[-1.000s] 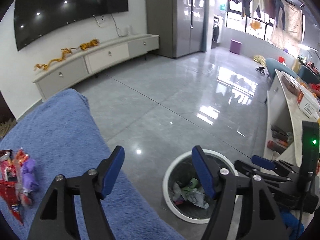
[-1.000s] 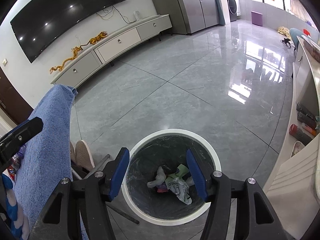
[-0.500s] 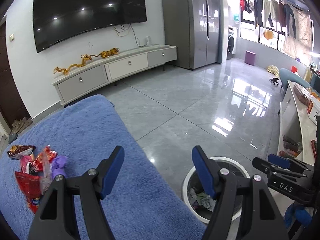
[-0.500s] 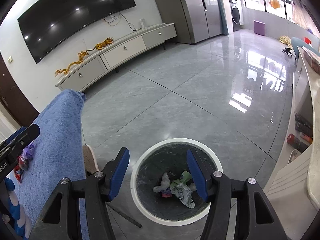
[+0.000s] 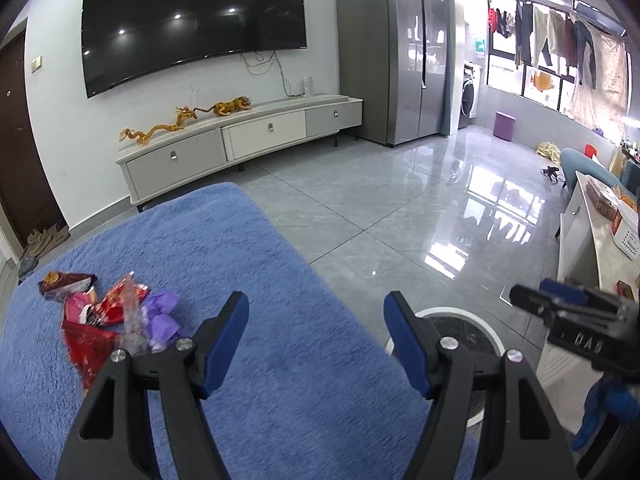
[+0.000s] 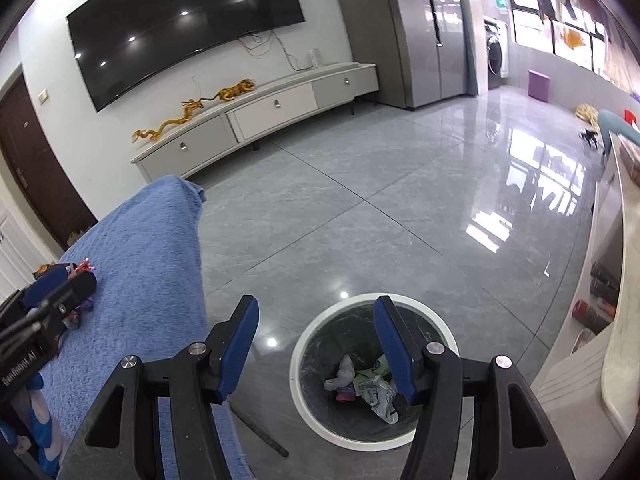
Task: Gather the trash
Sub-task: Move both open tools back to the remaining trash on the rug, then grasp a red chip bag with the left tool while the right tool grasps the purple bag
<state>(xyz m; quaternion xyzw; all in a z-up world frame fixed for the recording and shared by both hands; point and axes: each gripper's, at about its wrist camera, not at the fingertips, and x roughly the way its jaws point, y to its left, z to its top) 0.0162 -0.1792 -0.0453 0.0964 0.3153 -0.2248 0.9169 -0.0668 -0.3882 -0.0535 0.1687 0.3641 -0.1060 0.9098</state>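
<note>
A heap of trash lies on the blue towel [image 5: 248,280]: red snack wrappers [image 5: 92,332], a brown wrapper [image 5: 64,280] and a purple crumpled piece [image 5: 160,316]. My left gripper [image 5: 316,336] is open and empty, above the towel to the right of the heap. My right gripper [image 6: 316,340] is open and empty, above the left rim of the round white-rimmed bin [image 6: 312,396], which holds crumpled trash [image 6: 368,384]. The bin's rim [image 5: 452,313] shows in the left wrist view behind the right finger. The other gripper [image 6: 44,312] partly hides the heap in the right wrist view.
The grey tiled floor [image 5: 400,216] spreads ahead. A white TV cabinet [image 5: 240,144] with gold dragon figures stands under a wall TV. A white shelf unit [image 6: 612,300] stands right of the bin. A tall grey cabinet [image 5: 400,52] is at the back.
My left gripper has swung left and back from over the bin to over the towel, bringing the heap closer. My right gripper has lifted and drawn back slightly from the bin.
</note>
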